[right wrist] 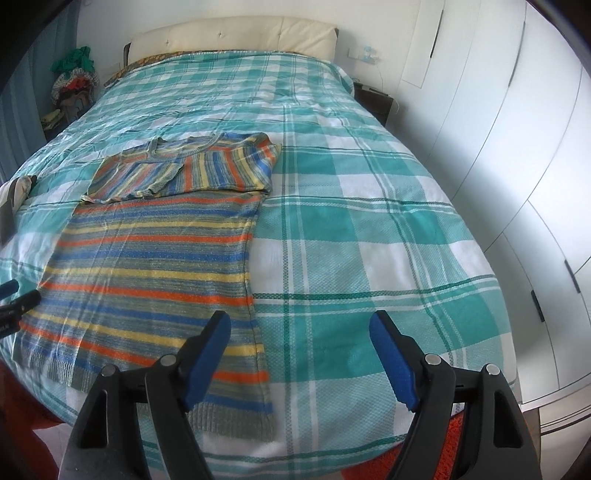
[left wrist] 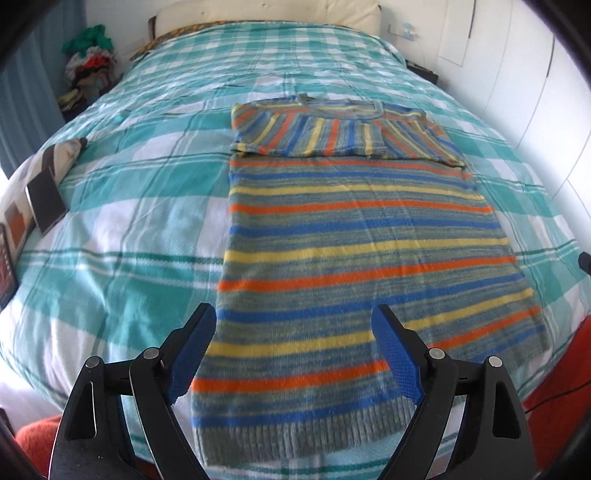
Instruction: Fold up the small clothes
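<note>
Lying flat on the checked bedspread (left wrist: 140, 206) is a striped knitted sweater (left wrist: 354, 236), seen straight ahead of the left gripper (left wrist: 293, 350). Horizontal bands of orange, yellow, blue and grey-green are shown across its body, and a ribbed grey hem is turned toward the gripper. Both sleeves are seen folded inward across the chest, just below the neckline, so a narrow rectangle is formed. The hem is seen between and below the left gripper's blue pads, which are spread wide with nothing pinched; contact with the knit is not shown.

From the right gripper (right wrist: 301, 354) the same sweater (right wrist: 155, 266) is seen ahead and to the left, its right edge passing just under the left finger. The jaws of this gripper are also spread apart and nothing is gripped; only bedspread (right wrist: 369, 229) is seen between the pads.

Far ahead of both grippers a cream padded headboard (right wrist: 236, 33) is seen. A patterned cushion (left wrist: 26, 199) is placed at the bed's edge, left of the left gripper and well apart from the sweater. A heap of coloured laundry (left wrist: 90, 62) is piled beside the bed, far ahead on the left. White wardrobe doors (right wrist: 517, 166) are lined along the right side. An orange rug (right wrist: 448, 443) is glimpsed below the bed's near edge. Nothing is laid on the sweater.
</note>
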The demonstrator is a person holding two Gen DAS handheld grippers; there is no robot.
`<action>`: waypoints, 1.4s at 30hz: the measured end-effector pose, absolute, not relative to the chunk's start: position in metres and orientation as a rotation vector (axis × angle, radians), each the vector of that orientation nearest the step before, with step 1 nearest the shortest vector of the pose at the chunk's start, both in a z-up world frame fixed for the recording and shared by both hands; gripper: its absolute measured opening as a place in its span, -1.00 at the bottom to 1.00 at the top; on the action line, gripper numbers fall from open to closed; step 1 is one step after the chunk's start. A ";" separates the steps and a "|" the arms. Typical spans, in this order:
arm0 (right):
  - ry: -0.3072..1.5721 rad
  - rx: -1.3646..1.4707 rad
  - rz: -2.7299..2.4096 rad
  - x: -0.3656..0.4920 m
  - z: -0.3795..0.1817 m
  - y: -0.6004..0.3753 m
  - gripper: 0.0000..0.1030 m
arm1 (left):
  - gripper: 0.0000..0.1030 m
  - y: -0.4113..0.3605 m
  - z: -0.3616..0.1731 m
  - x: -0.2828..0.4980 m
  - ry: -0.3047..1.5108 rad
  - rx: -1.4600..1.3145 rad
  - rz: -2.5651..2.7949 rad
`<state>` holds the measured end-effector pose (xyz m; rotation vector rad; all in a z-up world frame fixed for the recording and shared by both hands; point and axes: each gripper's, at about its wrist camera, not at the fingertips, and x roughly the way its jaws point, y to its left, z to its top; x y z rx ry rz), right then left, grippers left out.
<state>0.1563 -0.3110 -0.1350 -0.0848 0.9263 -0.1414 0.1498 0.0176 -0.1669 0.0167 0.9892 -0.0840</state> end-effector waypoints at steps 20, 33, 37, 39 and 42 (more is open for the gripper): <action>0.884 -0.124 -0.155 0.138 -0.119 -0.303 0.50 | 0.70 0.042 -0.167 0.126 0.990 -0.036 -0.009; 0.937 -0.086 0.017 0.149 -0.138 -0.281 0.50 | 0.73 0.048 -0.170 0.152 0.962 -0.043 0.032; 0.918 -0.122 0.102 0.165 -0.135 -0.256 0.50 | 0.74 0.052 -0.178 0.168 0.943 -0.040 0.061; 0.909 -0.123 0.115 0.172 -0.132 -0.246 0.50 | 0.74 0.054 -0.183 0.171 0.930 -0.034 0.077; 0.912 -0.109 0.125 0.178 -0.134 -0.233 0.50 | 0.74 0.059 -0.192 0.167 0.927 -0.035 0.079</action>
